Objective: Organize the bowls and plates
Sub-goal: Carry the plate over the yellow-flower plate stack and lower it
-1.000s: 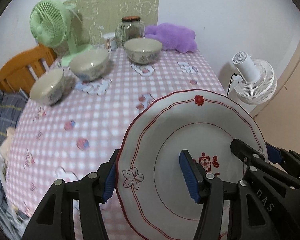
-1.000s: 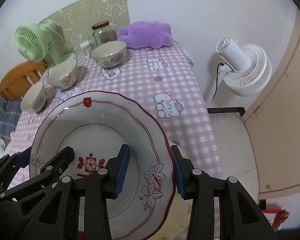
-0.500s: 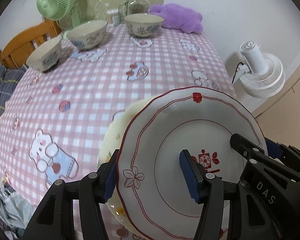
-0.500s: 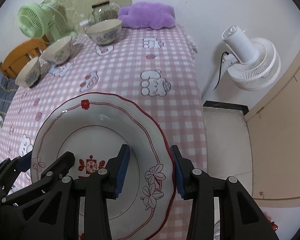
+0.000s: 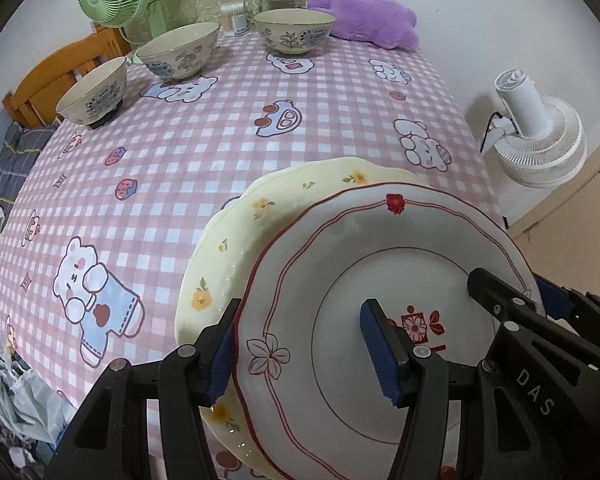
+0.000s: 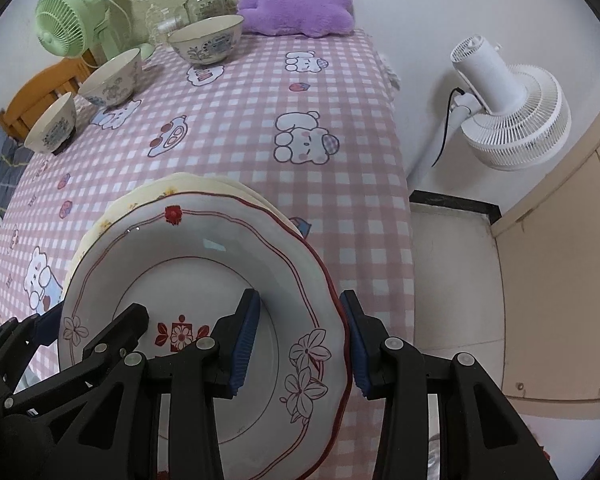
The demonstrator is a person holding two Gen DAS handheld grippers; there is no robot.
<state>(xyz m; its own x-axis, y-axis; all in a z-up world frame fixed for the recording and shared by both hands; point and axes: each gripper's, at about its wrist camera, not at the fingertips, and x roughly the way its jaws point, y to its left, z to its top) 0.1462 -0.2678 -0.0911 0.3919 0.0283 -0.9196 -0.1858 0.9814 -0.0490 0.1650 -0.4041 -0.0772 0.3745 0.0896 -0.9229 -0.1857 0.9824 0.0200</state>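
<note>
White porcelain with a red scalloped line, the plate [image 5: 340, 280] was gripped from both sides: the left hand-held gripper [image 5: 304, 354] had one blue pad under its left rim and the other on its inner face, and the right hand-held gripper [image 6: 298, 342] pinched the opposite rim the same way, both closed on it at a middling width. Each hand-held gripper pointed steeply down at the bench [image 5: 204, 128], covered in pink checked cloth. Directly beneath the held plate, jutting out ahead and to the left of the left hand-held gripper, lay a cream plate [image 5: 236, 236] with small yellow flowers; whether the two plates touched I could not tell. Far ahead of both hand-held grippers, three patterned bowls stood apart in a row: one [image 5: 94, 92] at the left, one [image 5: 178, 52] in the middle, one [image 5: 294, 30] farthest back.
</note>
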